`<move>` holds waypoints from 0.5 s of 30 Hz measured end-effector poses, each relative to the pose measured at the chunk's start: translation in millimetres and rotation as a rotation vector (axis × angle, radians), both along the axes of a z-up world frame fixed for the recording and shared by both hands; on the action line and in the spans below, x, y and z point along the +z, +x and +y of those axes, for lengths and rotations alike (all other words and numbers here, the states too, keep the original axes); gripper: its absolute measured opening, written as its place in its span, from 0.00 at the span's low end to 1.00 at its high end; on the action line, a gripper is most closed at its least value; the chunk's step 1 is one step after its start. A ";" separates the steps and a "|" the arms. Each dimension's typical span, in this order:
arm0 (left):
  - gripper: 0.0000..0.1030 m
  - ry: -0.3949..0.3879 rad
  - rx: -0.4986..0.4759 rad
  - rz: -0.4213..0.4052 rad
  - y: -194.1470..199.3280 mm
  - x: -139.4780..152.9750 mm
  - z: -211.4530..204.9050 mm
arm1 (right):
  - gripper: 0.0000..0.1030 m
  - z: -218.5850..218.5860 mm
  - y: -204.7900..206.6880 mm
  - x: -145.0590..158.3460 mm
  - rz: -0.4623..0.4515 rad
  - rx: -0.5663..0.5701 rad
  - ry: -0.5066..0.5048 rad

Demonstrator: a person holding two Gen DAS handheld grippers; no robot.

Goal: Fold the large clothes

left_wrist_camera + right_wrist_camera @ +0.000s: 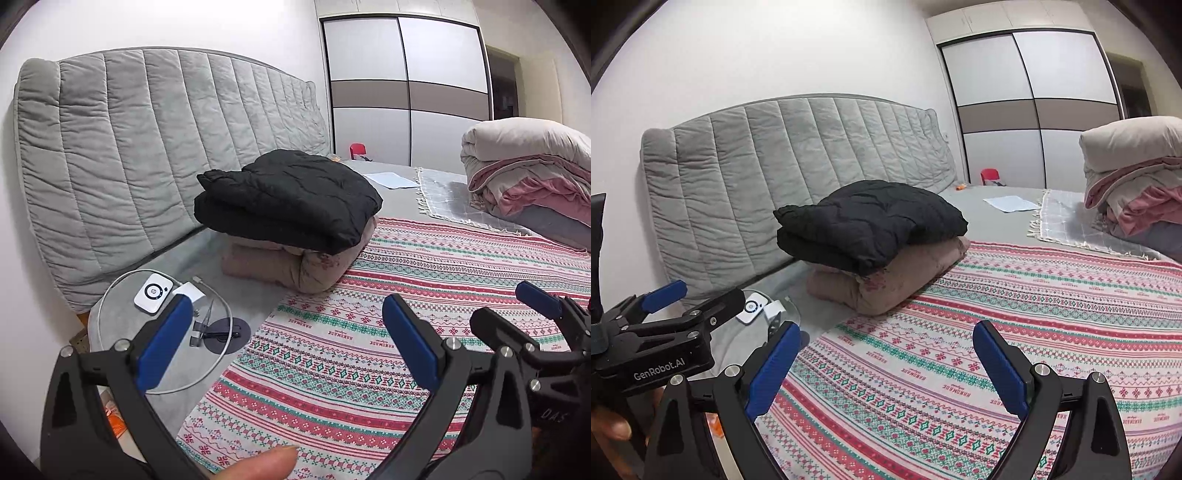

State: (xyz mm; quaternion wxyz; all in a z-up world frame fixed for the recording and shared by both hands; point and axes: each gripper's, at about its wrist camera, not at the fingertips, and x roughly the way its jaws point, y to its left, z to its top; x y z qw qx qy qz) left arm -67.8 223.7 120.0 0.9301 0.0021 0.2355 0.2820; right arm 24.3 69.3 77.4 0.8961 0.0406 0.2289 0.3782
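A folded black puffer jacket point(288, 199) point(868, 221) lies on top of a folded brownish-pink padded garment point(284, 267) point(886, 284), near the grey headboard. Both sit at the far edge of a red, green and white patterned blanket point(406, 295) point(997, 314) spread over the bed. My left gripper point(288, 343) point(690, 295) hovers open over the blanket's near part, nothing between its blue pads. Beside it, my right gripper point(886, 369) point(517, 314) is also open and holds nothing. Both are well short of the stack.
The quilted grey headboard point(129, 147) leans on the wall. At the left, a white device point(151, 293) and a cable point(221, 354) lie on a grey surface. A bedding pile point(528, 177) stands at the right, a sheet of paper point(391, 180) behind, a wardrobe point(406, 88) beyond. A fingertip point(266, 465) shows below.
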 end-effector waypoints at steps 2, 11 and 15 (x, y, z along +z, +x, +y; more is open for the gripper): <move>0.99 -0.003 0.000 0.002 0.4 0.0 0.3 | 0.93 -0.1 -0.4 -0.2 0.003 0.000 0.002; 0.99 -0.008 0.005 0.008 0.5 -1.0 0.7 | 0.93 -1.5 0.0 -0.1 0.008 0.001 0.004; 0.99 -0.007 0.005 0.007 0.4 -0.8 1.1 | 0.93 -1.5 -0.1 -1.0 0.005 0.004 -0.003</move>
